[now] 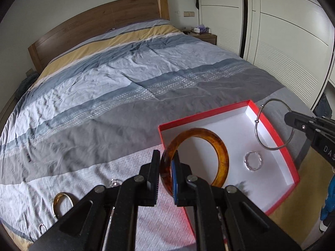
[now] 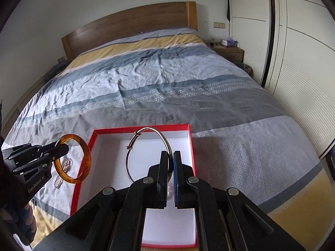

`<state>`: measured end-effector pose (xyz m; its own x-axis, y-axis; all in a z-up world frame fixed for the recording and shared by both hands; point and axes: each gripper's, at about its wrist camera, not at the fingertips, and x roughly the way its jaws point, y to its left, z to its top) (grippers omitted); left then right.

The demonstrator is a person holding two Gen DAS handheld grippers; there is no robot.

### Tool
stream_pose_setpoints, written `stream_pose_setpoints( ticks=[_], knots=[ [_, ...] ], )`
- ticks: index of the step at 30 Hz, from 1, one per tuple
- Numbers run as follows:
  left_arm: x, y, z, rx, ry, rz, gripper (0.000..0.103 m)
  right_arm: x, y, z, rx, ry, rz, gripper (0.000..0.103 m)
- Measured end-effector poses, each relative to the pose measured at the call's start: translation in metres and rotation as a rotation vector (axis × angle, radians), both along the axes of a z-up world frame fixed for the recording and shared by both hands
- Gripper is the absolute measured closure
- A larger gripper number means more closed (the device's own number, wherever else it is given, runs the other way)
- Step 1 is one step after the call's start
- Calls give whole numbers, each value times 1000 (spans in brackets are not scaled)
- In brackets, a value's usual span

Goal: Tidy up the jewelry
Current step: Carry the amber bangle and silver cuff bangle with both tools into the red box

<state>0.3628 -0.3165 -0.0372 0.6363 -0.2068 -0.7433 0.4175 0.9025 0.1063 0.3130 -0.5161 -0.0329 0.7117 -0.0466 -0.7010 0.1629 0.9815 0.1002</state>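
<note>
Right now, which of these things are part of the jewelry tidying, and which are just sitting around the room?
Part of the job:
amber bangle, in left gripper
silver bangle, in right gripper
red box
gold ring on bedspread

Just around:
headboard
nightstand
wardrobe

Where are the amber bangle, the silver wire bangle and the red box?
amber bangle (image 1: 222, 155), left wrist view, right side of its band.
silver wire bangle (image 2: 130, 144), right wrist view, left arc near the knots.
red box (image 1: 201, 115), left wrist view, far rim.
</note>
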Motion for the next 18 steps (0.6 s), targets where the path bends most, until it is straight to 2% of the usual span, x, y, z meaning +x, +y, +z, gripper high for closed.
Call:
stream_pose_setpoints(
  ticks=[5,11,18],
  knots=[
    [25,-19,-27,15,24,17,94,28,-12,-29,5,37,-20,98],
    [34,-31,-48,30,46,12,94,44,-19,-54,-7,79,-19,98],
    [41,-36,-60,36,88,2,94,55,-13,-59,-37,94,13,98]
  ],
)
